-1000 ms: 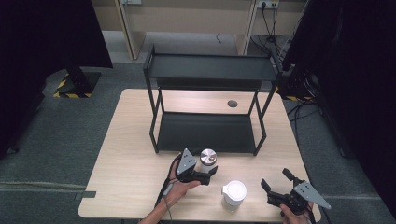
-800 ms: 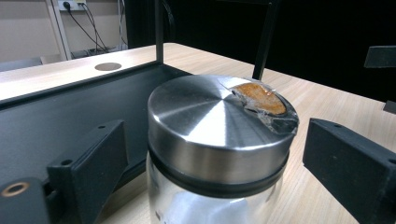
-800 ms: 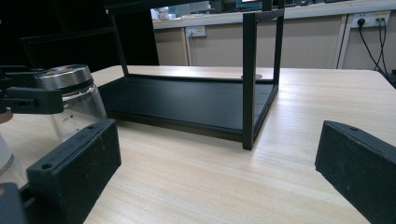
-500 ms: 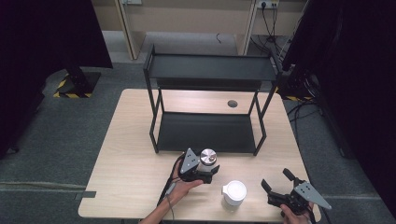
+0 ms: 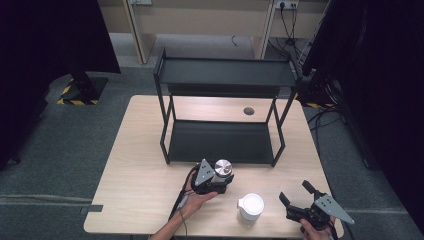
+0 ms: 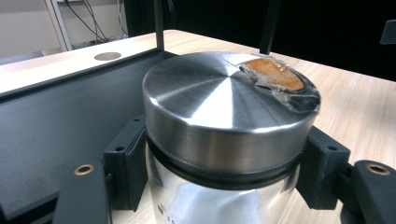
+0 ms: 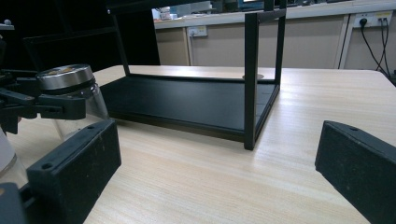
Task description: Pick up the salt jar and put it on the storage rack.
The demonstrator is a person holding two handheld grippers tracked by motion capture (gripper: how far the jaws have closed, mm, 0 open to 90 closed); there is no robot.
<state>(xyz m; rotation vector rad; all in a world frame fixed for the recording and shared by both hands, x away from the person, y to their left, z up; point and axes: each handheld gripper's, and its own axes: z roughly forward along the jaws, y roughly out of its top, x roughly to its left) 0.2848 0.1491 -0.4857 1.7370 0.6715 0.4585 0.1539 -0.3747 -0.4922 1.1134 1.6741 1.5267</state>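
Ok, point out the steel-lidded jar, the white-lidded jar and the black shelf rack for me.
steel-lidded jar (image 6: 219, 100), left gripper view, on the brushed lid top.
white-lidded jar (image 5: 251, 204), high view, on the white lid.
black shelf rack (image 5: 227, 73), high view, on the upper shelf.

black rack standing right behind jar, white cup near its right, bare table left

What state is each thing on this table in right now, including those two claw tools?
Left gripper: jaws have just closed, now shut on the jar just below its lid.
Steel-lidded jar: upright, lid on, a torn orange sticker on top.
White-lidded jar: upright on the table, lid on, untouched.
Right gripper: open, holding nothing.
Black shelf rack: upright, both shelves bare.
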